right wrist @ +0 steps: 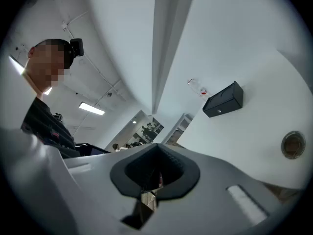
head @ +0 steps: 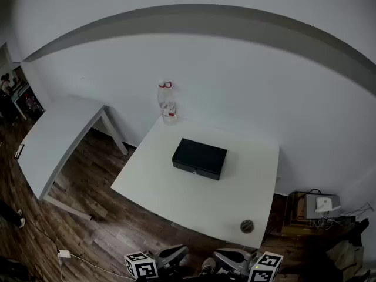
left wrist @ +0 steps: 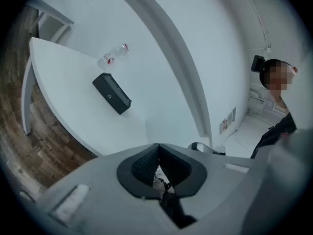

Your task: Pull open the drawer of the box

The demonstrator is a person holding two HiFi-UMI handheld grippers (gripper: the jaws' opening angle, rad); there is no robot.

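Observation:
A black box point(head: 199, 158) with a small round knob on its front sits shut in the middle of a white table point(head: 176, 198). It also shows far off in the left gripper view as the box point(left wrist: 112, 93) and in the right gripper view as the box point(right wrist: 224, 100). My left gripper point(head: 176, 256) and right gripper point(head: 226, 258) hang at the bottom edge of the head view, well short of the table's near edge. Both are shut with nothing between the jaws: the left gripper point(left wrist: 157, 148) and the right gripper point(right wrist: 156, 148) each show pads pressed together.
A clear plastic bottle point(head: 167, 102) with a red cap stands at the table's far edge. A small round disc point(head: 247, 226) lies at the near right corner. A second white table point(head: 53, 140) stands to the left. Boxes and cables point(head: 317, 207) sit on the wood floor at right.

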